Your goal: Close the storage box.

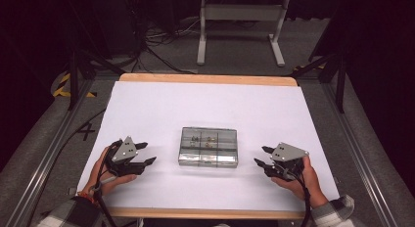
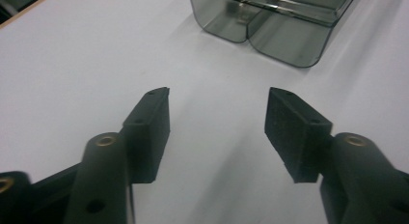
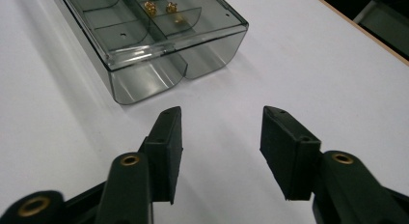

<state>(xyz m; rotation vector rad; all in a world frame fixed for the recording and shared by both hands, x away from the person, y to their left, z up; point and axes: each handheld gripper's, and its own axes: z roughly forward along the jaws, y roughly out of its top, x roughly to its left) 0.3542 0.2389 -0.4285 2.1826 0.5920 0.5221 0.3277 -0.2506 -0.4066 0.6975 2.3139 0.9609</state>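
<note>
Both of my hands come in at the near edge of the table, one on each side, and each holds a pair of black tongs. On my left, the left gripper [image 1: 147, 153] hangs over the white sheet [image 1: 147, 109] with its jaws wide apart and nothing between them — in the left gripper view I see only bare white between the two dark pads [image 2: 294, 132]. On my right, the right gripper [image 1: 262, 156] is the same: jaws apart, gripping nothing, with white sheet showing in the gap. Each one has a grey three-cornered plate on top. Between the two tongs, in the middle of the sheet, sits the clear box [image 1: 208, 146]. It is smoky grey, see-through, flat on the sheet, and split into small rooms. Neither pair of tongs touches it — both are near it, one on each side, with their tips pointing in toward it. Inside some of the rooms lie little gold bits [image 3: 159, 7]; they are too small for me to tell what they are. Past the sheet I see the wooden edge of the table [image 1: 208, 79] and then a dark floor with cables [image 1: 156, 46] and a white stand [image 1: 240, 29].
</note>
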